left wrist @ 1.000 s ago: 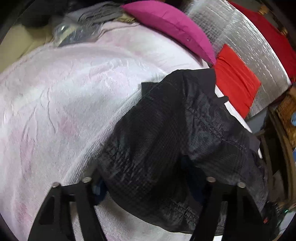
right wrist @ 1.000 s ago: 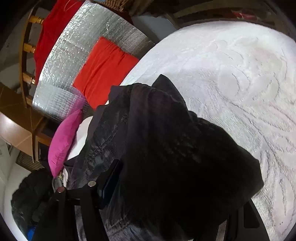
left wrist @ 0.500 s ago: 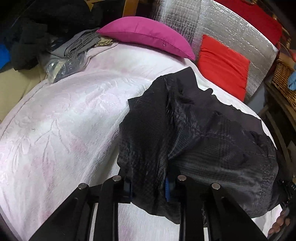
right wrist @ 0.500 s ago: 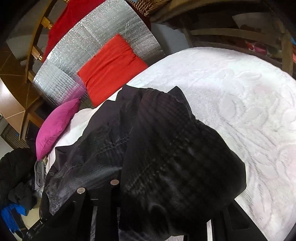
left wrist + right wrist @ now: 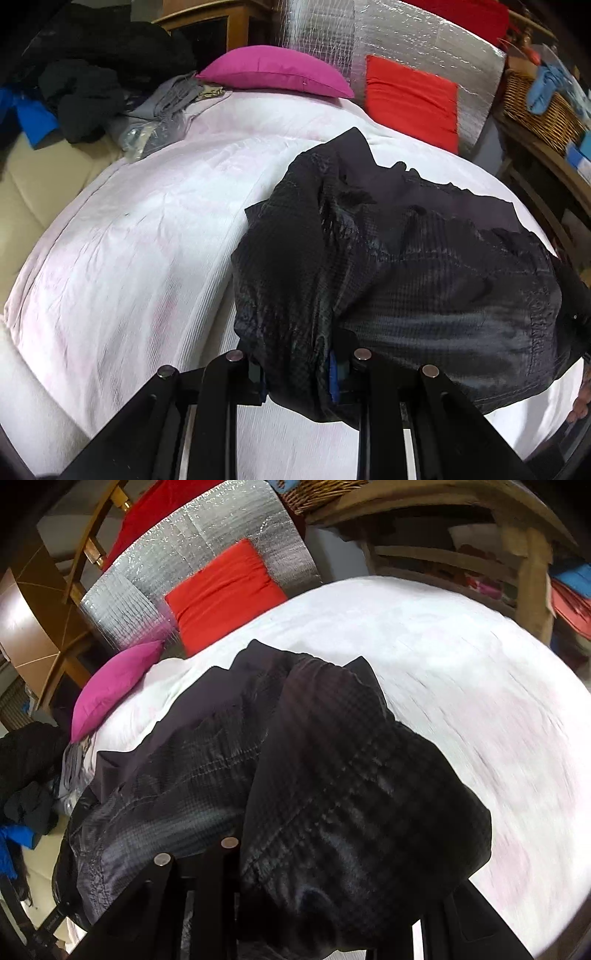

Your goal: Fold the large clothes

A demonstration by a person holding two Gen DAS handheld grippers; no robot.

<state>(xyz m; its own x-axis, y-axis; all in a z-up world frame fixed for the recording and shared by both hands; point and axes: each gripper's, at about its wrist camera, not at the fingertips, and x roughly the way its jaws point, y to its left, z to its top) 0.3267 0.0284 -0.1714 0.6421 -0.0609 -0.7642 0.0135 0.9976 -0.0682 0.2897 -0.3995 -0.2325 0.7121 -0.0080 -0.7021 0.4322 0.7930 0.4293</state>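
Both grippers pinch black jacket [image 5: 406, 258], bunched lengthwise toward red cushion [image 5: 410, 99].

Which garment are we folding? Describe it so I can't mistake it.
On the white bedspread, below the magenta pillow and red cushion, lies a crumpled black jacket. Its shiny grid-textured fabric sets it apart from the matte dark clothes piled beside the bed.

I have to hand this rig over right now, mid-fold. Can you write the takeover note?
Left tongs: shut on a bunched edge of the black jacket.
Right tongs: draped by the jacket; the grip itself is hidden, so check it.
Jacket: rumpled heap on the white bedspread, below the pink pillow and the red cushion.
Done: one edge gathered. No neat fold shows.
Left: spread it flat, fold it, smooth it.
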